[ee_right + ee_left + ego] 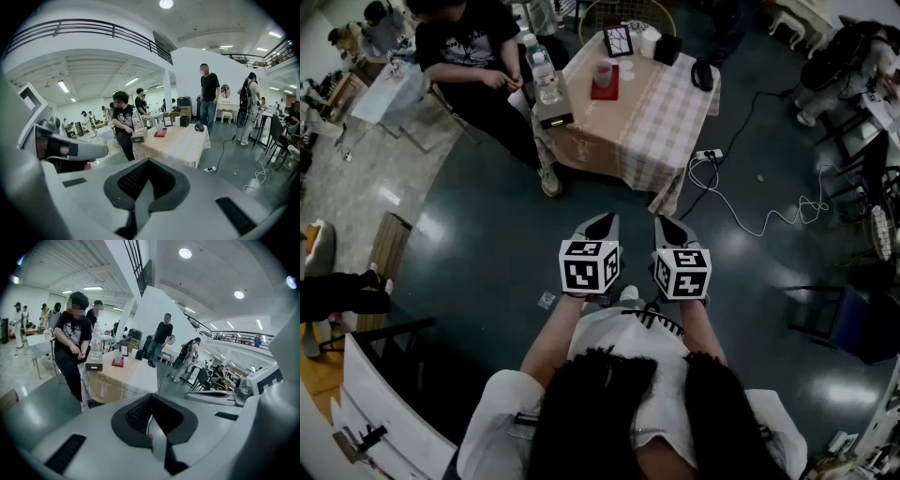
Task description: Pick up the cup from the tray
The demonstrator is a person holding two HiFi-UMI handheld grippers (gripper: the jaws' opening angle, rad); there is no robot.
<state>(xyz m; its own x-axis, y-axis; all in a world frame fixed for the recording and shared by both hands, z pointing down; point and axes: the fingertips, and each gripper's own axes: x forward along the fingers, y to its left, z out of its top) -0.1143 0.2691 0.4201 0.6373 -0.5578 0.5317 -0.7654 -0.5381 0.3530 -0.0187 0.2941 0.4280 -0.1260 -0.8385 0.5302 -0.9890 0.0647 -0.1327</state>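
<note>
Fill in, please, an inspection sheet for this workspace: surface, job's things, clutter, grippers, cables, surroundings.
Surface: table with a checked cloth, well ahead of both grippers.
Job's things: cup upright on the red tray, untouched.
Clutter: water bottles, small box, standing picture frame, black object at the table's edge.
Grippers: left gripper and right gripper both shut, both empty, side by side over the floor.
Cables: power strip and white cable on the floor beside the table.
Surroundings: seated person at the table; other people farther off.
</note>
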